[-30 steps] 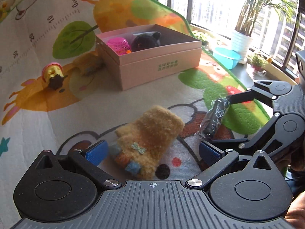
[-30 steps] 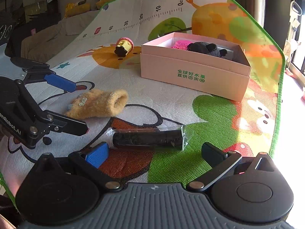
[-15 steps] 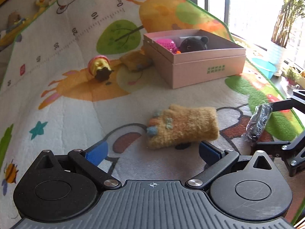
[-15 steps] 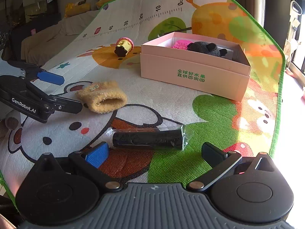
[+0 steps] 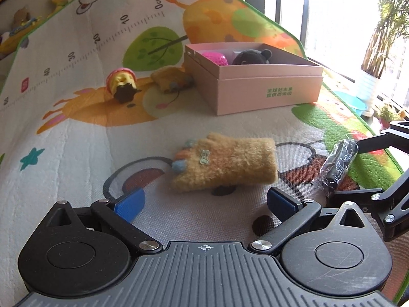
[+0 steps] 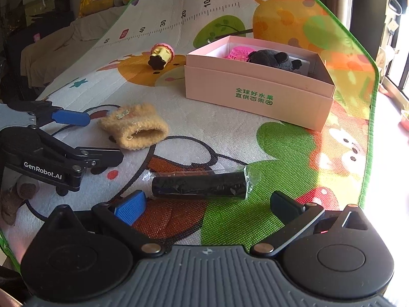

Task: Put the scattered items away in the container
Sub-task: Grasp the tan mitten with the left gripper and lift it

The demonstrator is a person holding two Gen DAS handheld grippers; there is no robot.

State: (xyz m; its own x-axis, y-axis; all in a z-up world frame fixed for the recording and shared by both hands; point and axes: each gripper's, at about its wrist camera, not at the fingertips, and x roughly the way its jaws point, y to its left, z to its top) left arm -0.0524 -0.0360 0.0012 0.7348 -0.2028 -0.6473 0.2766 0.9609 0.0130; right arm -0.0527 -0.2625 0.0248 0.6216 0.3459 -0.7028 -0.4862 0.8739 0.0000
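Both sets of fingers stand wide and empty: the left gripper [image 5: 204, 203] has backed off the fuzzy glove [image 5: 225, 165], leaving it turned on the mat, while the right gripper [image 6: 208, 204] still frames the wrapped black roll [image 6: 199, 185]. Neither is in the pink box [image 6: 258, 94] yet.

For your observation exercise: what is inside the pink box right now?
Inside the pink box lie a pink mesh ball and a dark plush toy, side by side. The box's front wall hides its floor, so anything lower cannot be seen.
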